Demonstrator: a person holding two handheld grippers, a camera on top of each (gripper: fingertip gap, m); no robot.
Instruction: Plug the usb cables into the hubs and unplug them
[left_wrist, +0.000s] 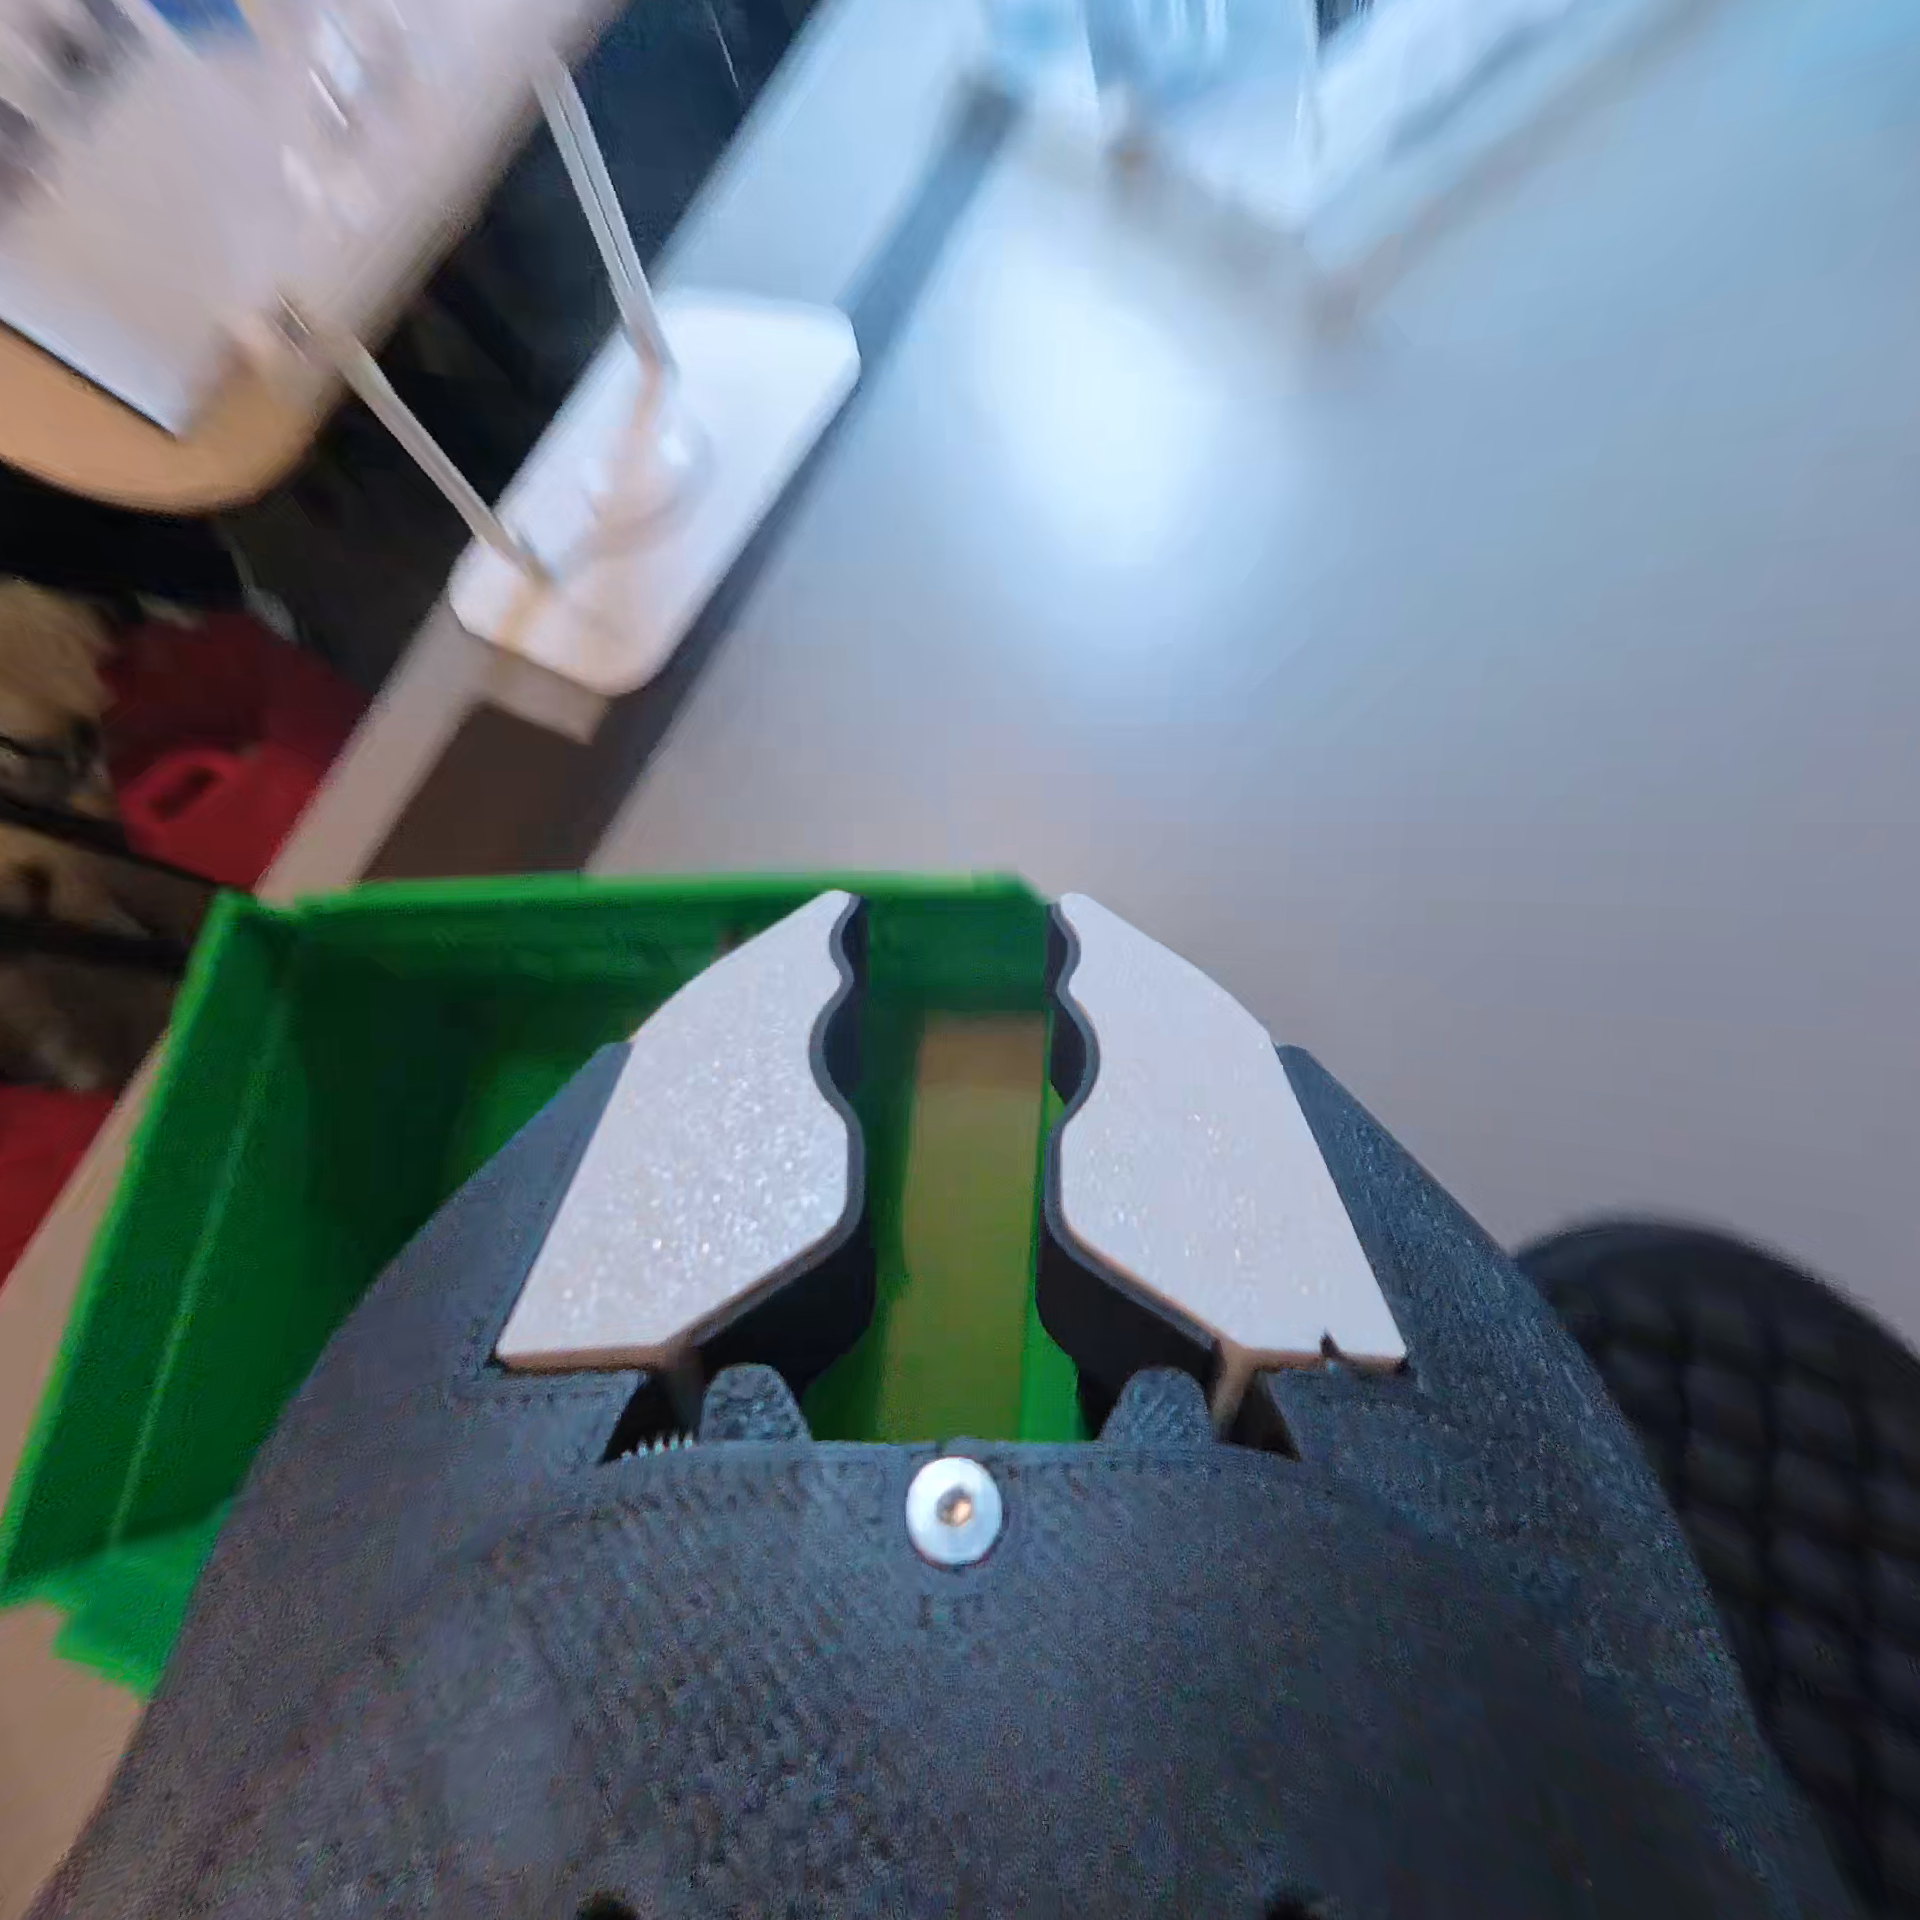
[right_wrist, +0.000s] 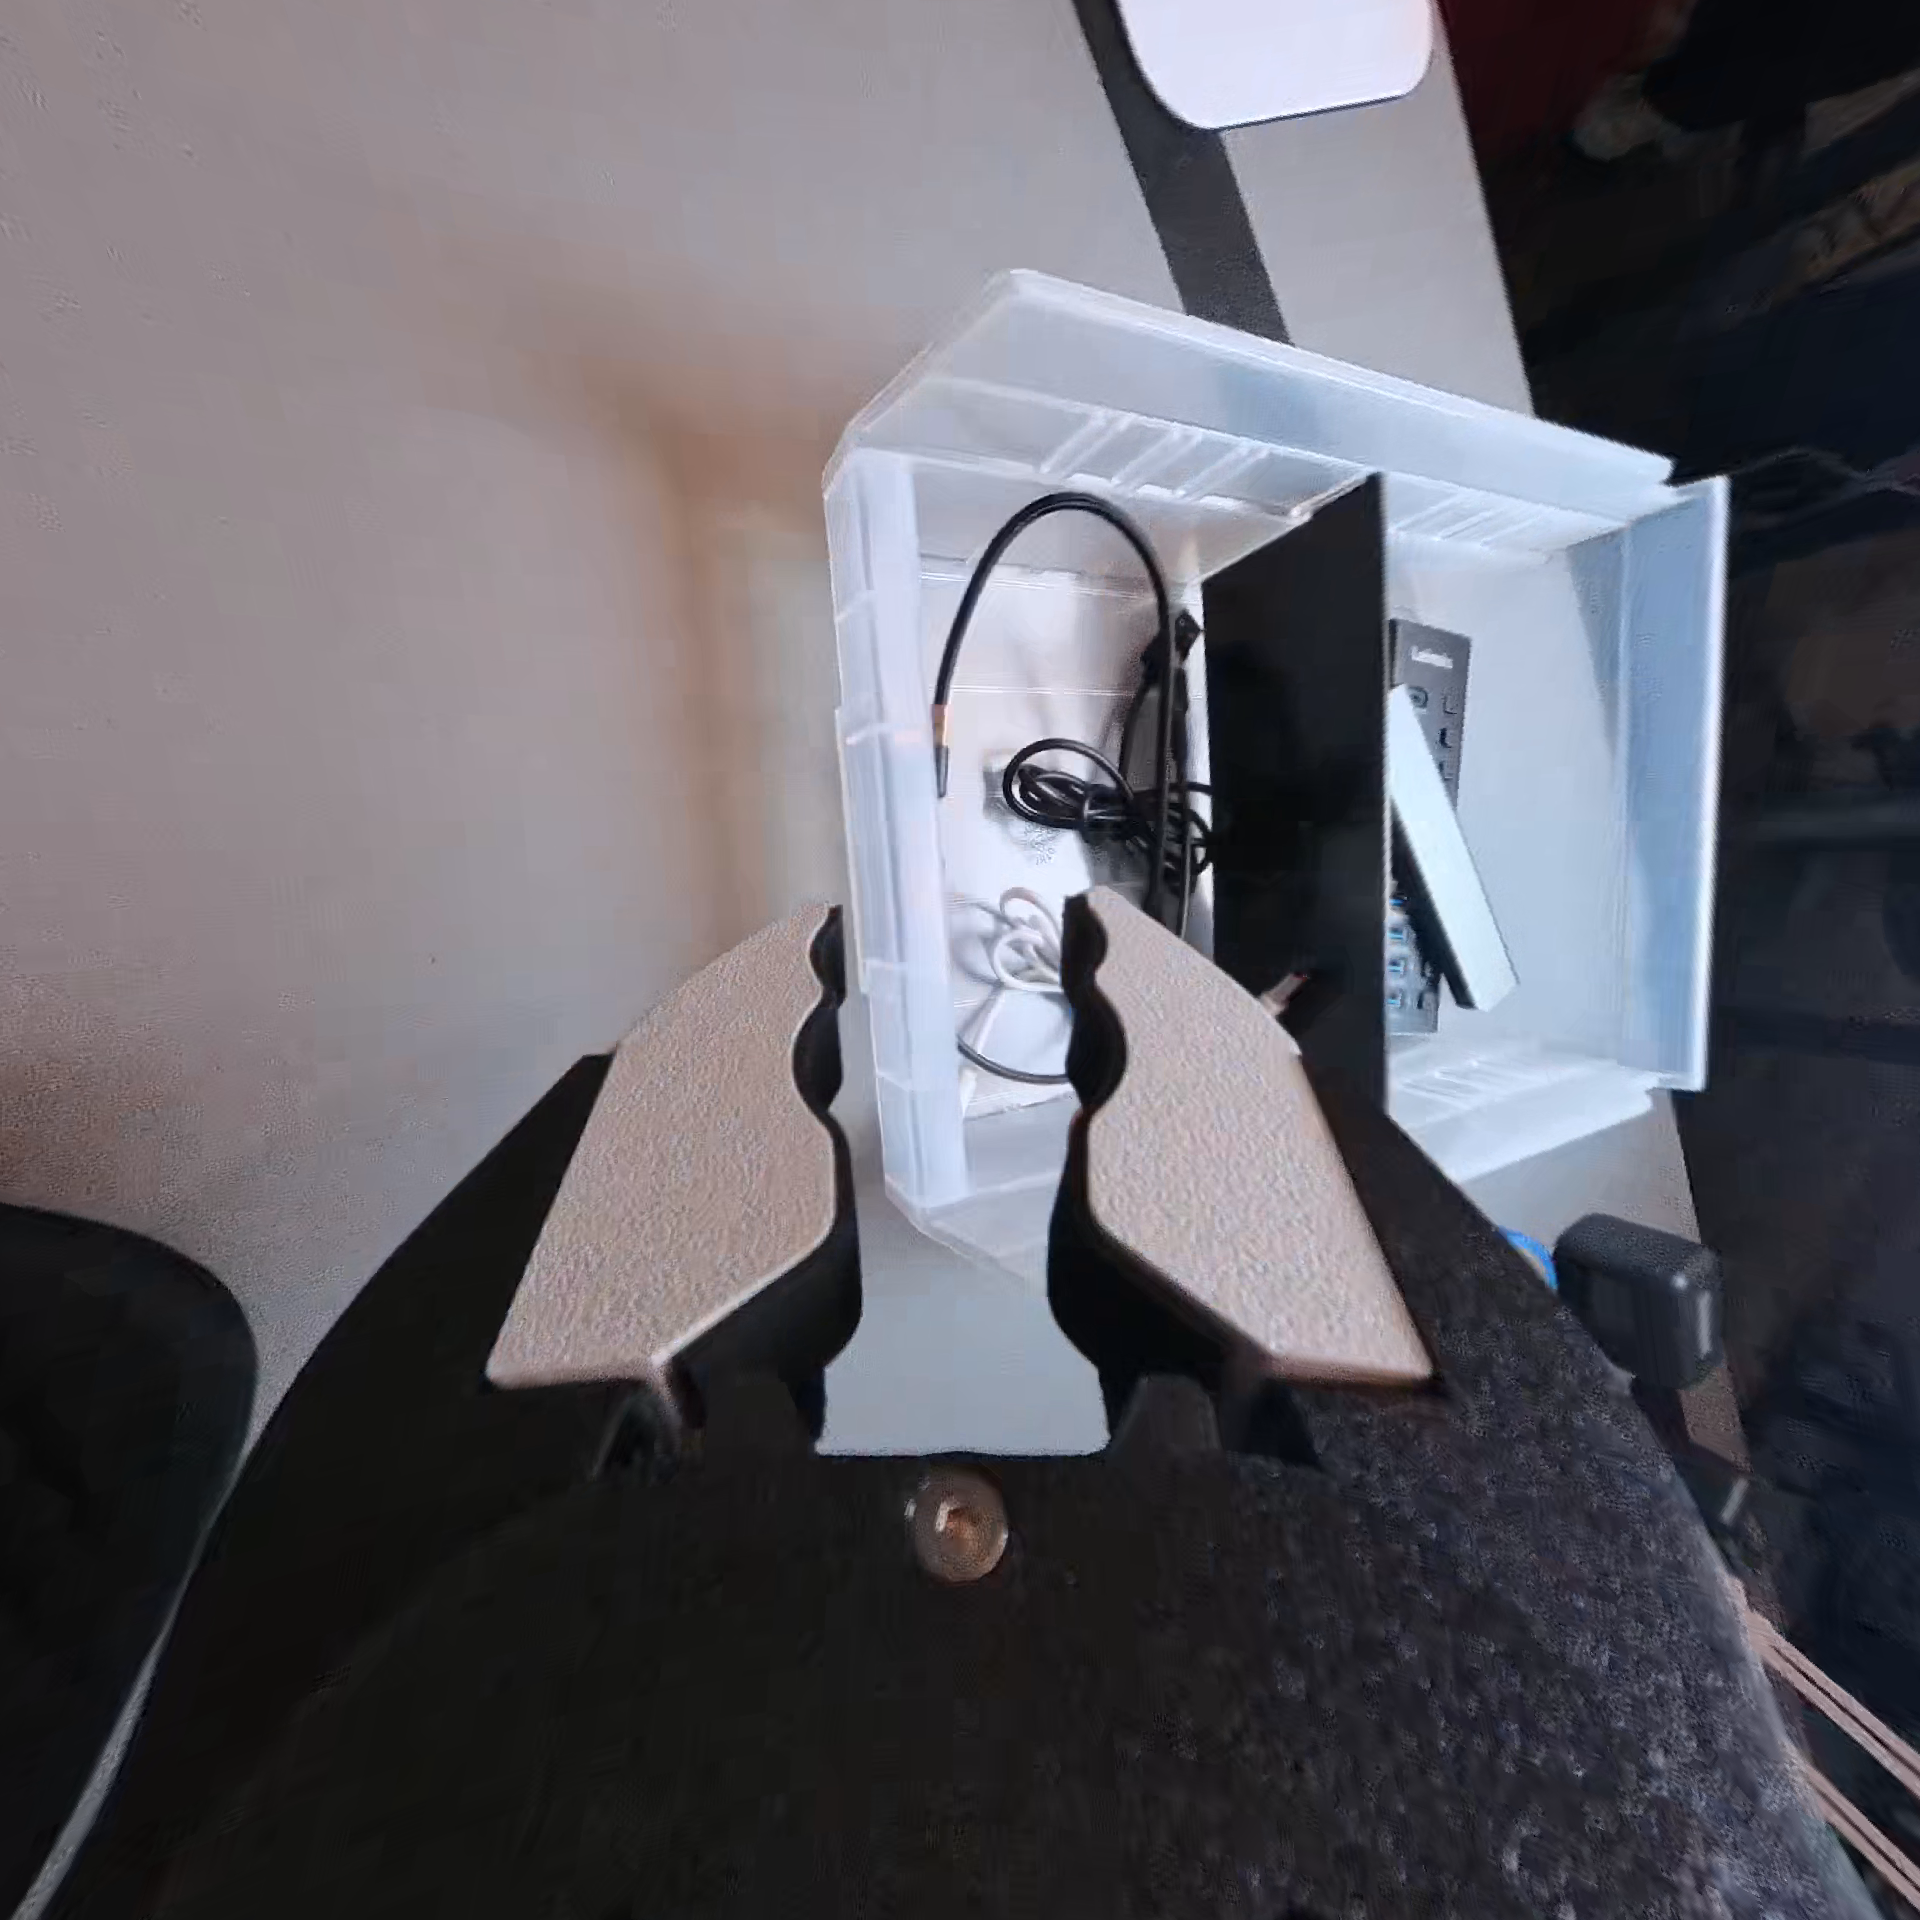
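Observation:
In the right wrist view a clear plastic bin (right_wrist: 1195, 416) stands on the white table (right_wrist: 364, 520), split by a black divider (right_wrist: 1299, 779). Its left part holds coiled black cables (right_wrist: 1070, 800) and a white cable (right_wrist: 1013, 945). Its right part holds a black hub (right_wrist: 1439, 675) and a silver hub (right_wrist: 1449, 862) leaning on it. My right gripper (right_wrist: 951, 920) is open and empty, just in front of the bin's near corner. My left gripper (left_wrist: 951, 914) is open and empty, with its fingers over a green open box (left_wrist: 260, 1091) at the table's edge.
A white stand base (left_wrist: 665, 488) with thin metal rods sits at the table's left edge, and it also shows in the right wrist view (right_wrist: 1278, 62). A black mesh chair (left_wrist: 1766, 1455) is close beside the left gripper. Red items (left_wrist: 197, 779) lie beyond the edge. The left view is blurred. The gap from one gripper's tips to the other's is roughly 45 cm.

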